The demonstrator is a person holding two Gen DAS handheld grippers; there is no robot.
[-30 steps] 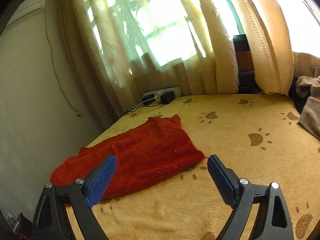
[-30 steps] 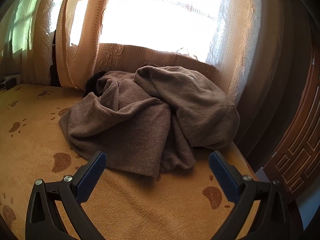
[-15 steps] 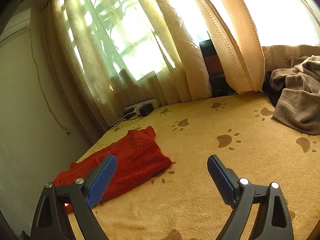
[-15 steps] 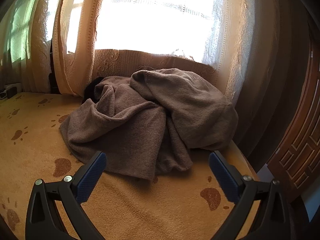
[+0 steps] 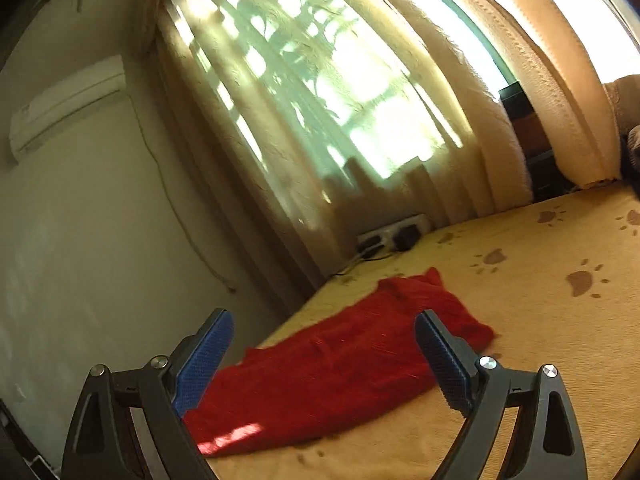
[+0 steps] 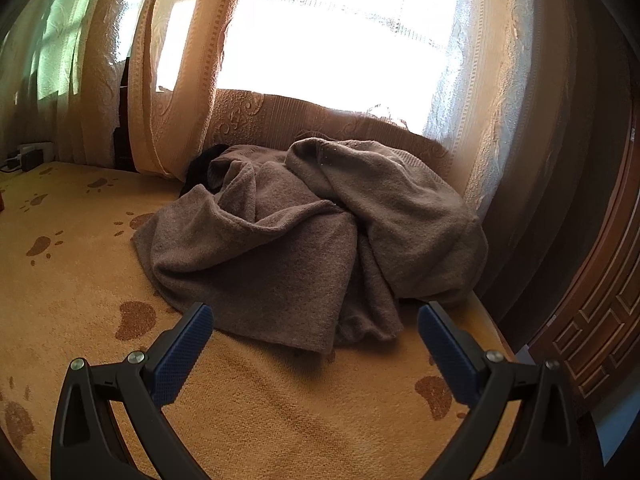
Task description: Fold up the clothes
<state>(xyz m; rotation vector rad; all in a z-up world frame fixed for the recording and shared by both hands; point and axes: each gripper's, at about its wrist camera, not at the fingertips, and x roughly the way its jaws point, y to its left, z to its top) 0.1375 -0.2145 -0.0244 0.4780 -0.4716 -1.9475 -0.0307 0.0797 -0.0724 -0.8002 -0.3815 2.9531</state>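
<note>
- Both tools are spread wide and empty: left tool (image 5: 324, 344) over the red garment (image 5: 340, 372), right tool (image 6: 316, 336) near the crumpled brown garment (image 6: 304, 232) on the bed (image 6: 80, 300).
- Soft, limp knit; I'd pinch the brown one's near hem.

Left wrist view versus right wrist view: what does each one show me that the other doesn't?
Only the left wrist view shows the red garment lying flat, the wall air conditioner, and the open left gripper. Only the right wrist view shows the crumpled grey-brown garment, the carved wooden door, and the open right gripper. Both show the paw-print bedcover, the curtains, and the power strip.
</note>
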